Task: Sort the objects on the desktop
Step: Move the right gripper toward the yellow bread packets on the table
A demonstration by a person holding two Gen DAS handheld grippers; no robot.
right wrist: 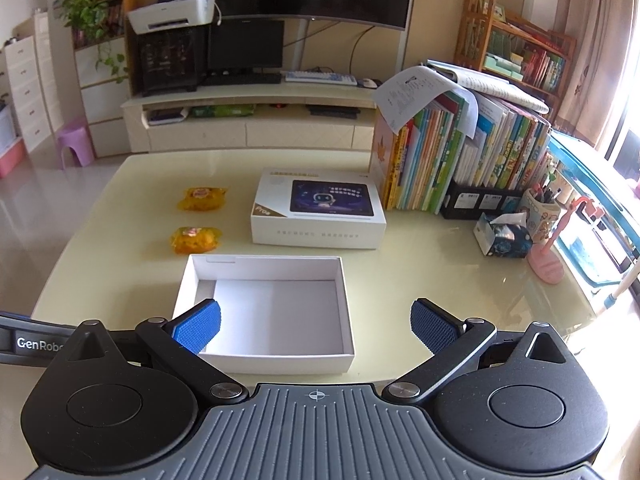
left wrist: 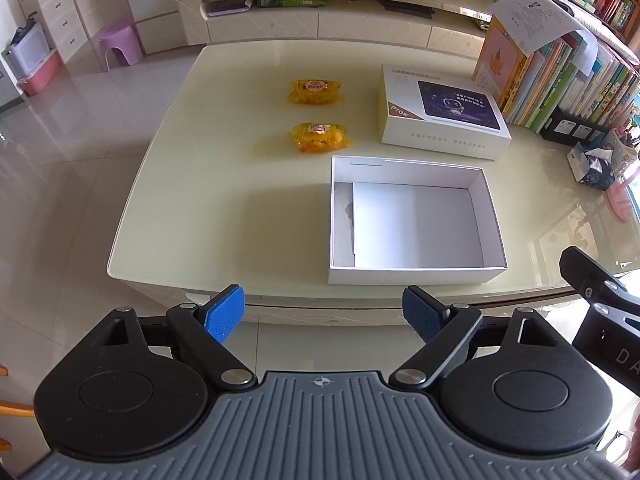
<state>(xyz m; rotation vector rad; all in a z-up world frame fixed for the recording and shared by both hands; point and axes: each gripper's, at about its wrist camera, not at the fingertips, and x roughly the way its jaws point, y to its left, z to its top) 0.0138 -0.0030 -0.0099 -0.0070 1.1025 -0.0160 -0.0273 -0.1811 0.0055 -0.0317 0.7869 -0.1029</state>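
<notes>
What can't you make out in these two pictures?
- Snack packets: label print too small in both views.
- Open white box: near-left corner hidden by the right gripper's finger in the right wrist view.
- Lid box: side lettering too faint, left wrist view.
- Left gripper: body cut off by the bottom edge.

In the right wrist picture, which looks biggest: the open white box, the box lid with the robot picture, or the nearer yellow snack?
1. Open white box, though it is also nearest the camera.
2. Box lid with the robot picture, somewhat smaller, but farther back, so real sizes may match.
3. Nearer yellow snack, clearly smallest.
</notes>
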